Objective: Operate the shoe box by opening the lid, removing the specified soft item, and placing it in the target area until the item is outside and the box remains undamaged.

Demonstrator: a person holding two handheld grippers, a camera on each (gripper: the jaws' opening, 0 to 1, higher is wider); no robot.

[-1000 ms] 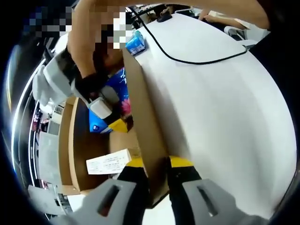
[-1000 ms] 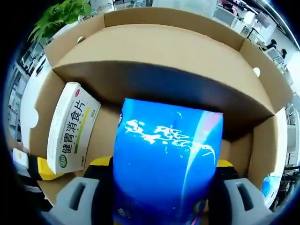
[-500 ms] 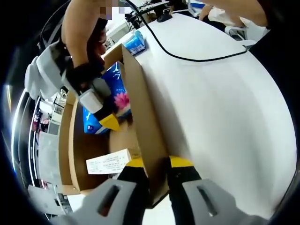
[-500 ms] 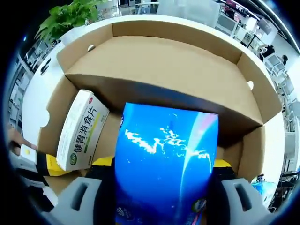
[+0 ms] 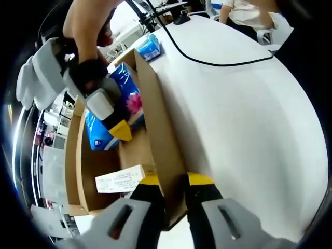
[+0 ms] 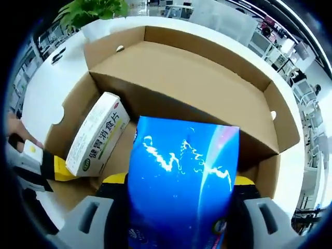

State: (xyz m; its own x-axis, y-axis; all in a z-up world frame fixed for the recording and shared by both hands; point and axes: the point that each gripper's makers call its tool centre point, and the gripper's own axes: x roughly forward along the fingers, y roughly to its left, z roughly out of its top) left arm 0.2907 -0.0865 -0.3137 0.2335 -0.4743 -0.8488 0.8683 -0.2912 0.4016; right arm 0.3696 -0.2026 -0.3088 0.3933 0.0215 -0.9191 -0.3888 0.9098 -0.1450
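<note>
My right gripper (image 6: 179,182) is shut on a soft blue packet (image 6: 181,171) and holds it above the open cardboard shoe box (image 6: 171,72). In the left gripper view that gripper (image 5: 116,124) hangs over the box with the blue packet (image 5: 132,93) in it. The raised lid (image 6: 207,57) stands behind the box. My left gripper (image 5: 174,188) is shut on the box's side wall (image 5: 155,119), and its yellow-tipped fingers (image 6: 59,168) show at the box's left edge. A white medicine carton (image 6: 98,136) lies inside the box.
The box stands on a white table (image 5: 244,129). A black cable (image 5: 207,63) crosses the table, and a small blue pack (image 5: 150,47) lies beyond the box. A green plant (image 6: 91,8) stands past the lid. A person sits at the far side.
My right gripper has lifted the blue packet higher, away from the box floor. The left gripper keeps its hold on the wall and has not moved.
</note>
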